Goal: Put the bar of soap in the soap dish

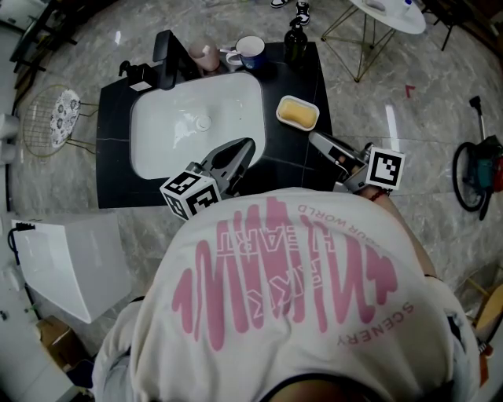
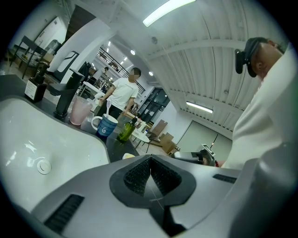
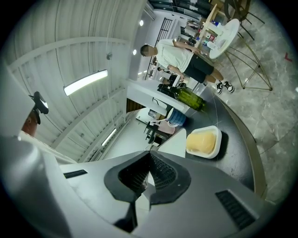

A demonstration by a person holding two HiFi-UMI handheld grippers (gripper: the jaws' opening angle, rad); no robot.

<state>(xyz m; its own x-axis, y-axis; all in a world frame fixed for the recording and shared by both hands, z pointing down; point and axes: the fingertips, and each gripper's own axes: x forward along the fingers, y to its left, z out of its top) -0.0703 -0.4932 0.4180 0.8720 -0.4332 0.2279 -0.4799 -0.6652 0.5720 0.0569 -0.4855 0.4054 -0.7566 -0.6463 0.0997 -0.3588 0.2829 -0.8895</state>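
The yellow bar of soap point(image 1: 296, 112) lies inside the white soap dish point(image 1: 315, 116) on the black counter, right of the white sink point(image 1: 165, 149). In the right gripper view the soap point(image 3: 202, 141) rests in the dish point(image 3: 214, 153) ahead of my right gripper point(image 3: 150, 155), which is shut and empty. From above, that right gripper point(image 1: 313, 139) hangs just below the dish, apart from it. My left gripper point(image 1: 250, 144) hovers over the sink's front right edge, shut with nothing in it; its closed jaws point(image 2: 150, 159) meet tip to tip.
At the back of the counter stand a black tap point(image 1: 166, 59), a pink cup point(image 1: 204, 56), a blue mug point(image 1: 250, 52) and a dark green bottle point(image 1: 295, 41). A wire stool point(image 1: 49, 118) is left of the counter, a white round table point(image 1: 389, 14) behind it. A person point(image 3: 179, 56) stands far off.
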